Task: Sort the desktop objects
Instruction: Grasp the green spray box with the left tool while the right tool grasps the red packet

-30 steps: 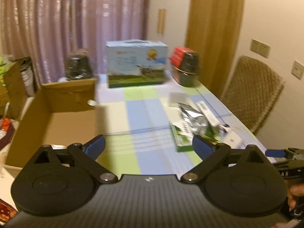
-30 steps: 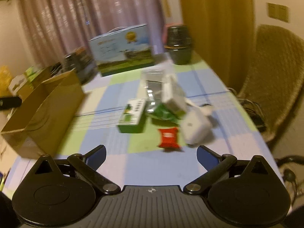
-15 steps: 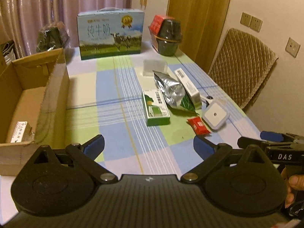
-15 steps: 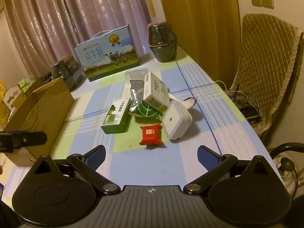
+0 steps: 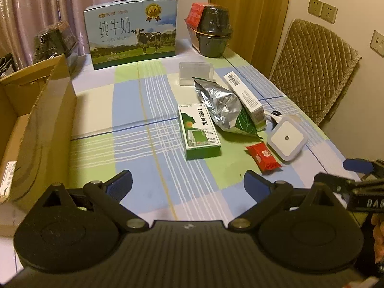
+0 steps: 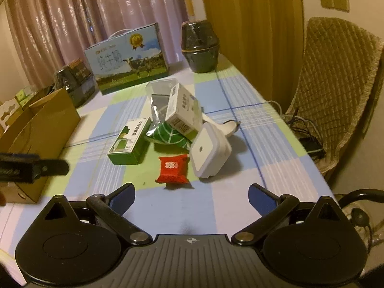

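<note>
Still at the approach step — both my tongs are empty, left gripper [image 5: 188, 181] spread wide, right gripper [image 6: 191, 194] wide too, though its jaws have just been closing a touch with nothing between them. The small red foil snack packet [image 6: 173, 169] lies just ahead of my right tips, the green-and-white cardboard box [image 5: 200, 130] straight ahead of my left. Next I'd say drop the right one over the packet, pinch, then carry it to the open brown cardboard carton [image 5: 40, 122] off left.

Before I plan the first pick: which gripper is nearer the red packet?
Right. The right gripper hangs open just short of the red packet, almost in line with it. The left gripper sits farther off to its left.
</note>
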Motion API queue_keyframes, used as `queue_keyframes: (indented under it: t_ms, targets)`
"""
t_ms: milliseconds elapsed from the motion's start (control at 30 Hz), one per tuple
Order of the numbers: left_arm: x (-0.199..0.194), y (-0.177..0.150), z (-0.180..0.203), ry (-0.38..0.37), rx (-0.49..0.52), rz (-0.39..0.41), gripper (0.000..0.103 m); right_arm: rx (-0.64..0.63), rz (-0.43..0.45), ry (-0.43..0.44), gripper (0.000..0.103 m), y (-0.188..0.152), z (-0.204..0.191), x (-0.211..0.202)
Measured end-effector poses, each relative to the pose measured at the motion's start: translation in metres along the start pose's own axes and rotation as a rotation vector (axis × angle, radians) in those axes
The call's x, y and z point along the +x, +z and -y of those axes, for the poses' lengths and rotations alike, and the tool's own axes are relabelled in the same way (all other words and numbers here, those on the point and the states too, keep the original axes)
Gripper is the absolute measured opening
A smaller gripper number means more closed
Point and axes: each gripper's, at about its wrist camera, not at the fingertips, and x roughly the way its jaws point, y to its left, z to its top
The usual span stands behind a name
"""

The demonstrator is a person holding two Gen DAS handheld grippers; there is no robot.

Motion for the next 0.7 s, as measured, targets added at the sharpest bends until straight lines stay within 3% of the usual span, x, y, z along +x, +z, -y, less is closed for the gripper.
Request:
queue_keyframes:
  t_ms: [233,700]
  targets:
    - [0.031,0.016,0.004,0.006,0.022,-0.008,0.092,-0.019,-0.044,0.042,0.069,-0.004,-0.01,0.029]
    - [0.079,0.037,0.005,-0.011,0.049,-0.026,0.082,-0.036,-0.031,0.007,0.054,0.005,-0.026,0.089]
